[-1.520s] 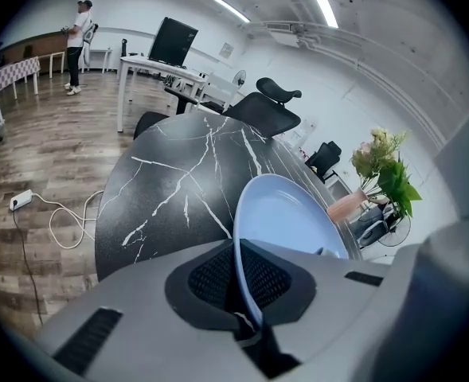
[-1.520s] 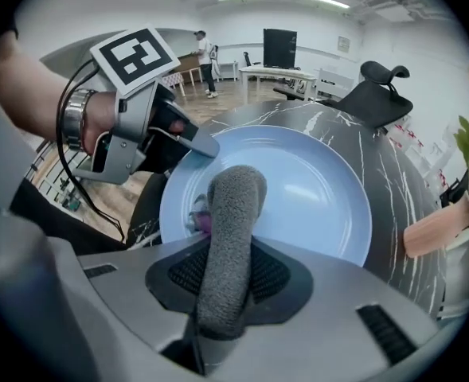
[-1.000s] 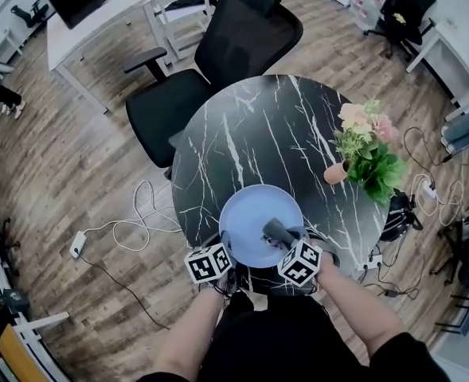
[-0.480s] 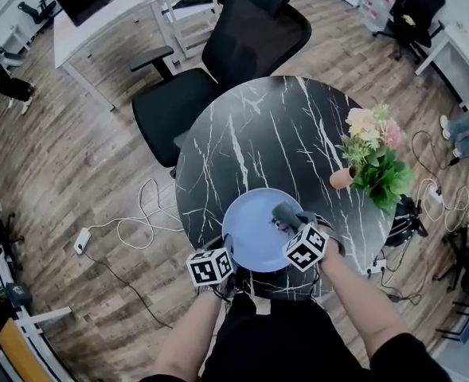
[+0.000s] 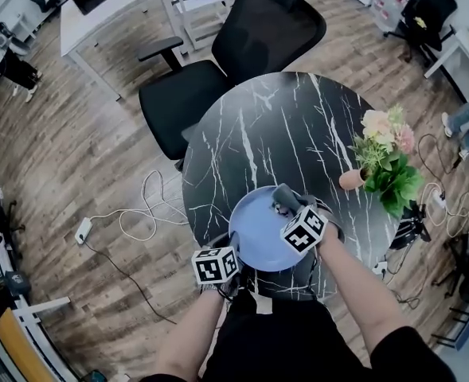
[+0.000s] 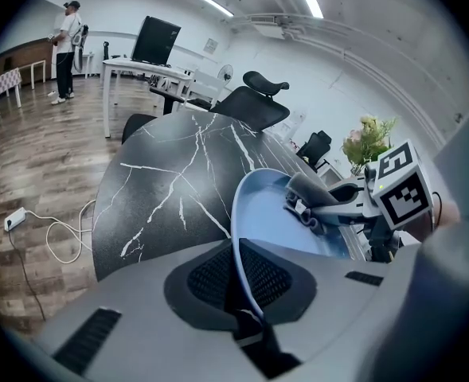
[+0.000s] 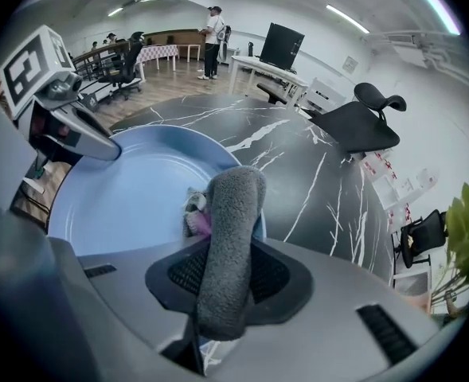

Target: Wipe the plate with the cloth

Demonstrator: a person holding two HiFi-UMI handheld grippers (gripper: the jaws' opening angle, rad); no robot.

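Left claw (image 6: 238,286) pinches the plate (image 5: 254,231) rim, right claw (image 7: 218,293) the cloth (image 7: 232,205): press hard at that edge and you could tip the plate.

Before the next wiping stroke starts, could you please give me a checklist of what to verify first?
1. Left gripper shut on the plate rim: ok.
2. Right gripper clamps the grey cloth between its jaws: ok.
3. Cloth over the plate: ok, at the rim farthest from the person.
4. Cloth pressed flat on the plate surface: cannot tell.
5. Flower pot stands apart from the plate, on the table: ok.
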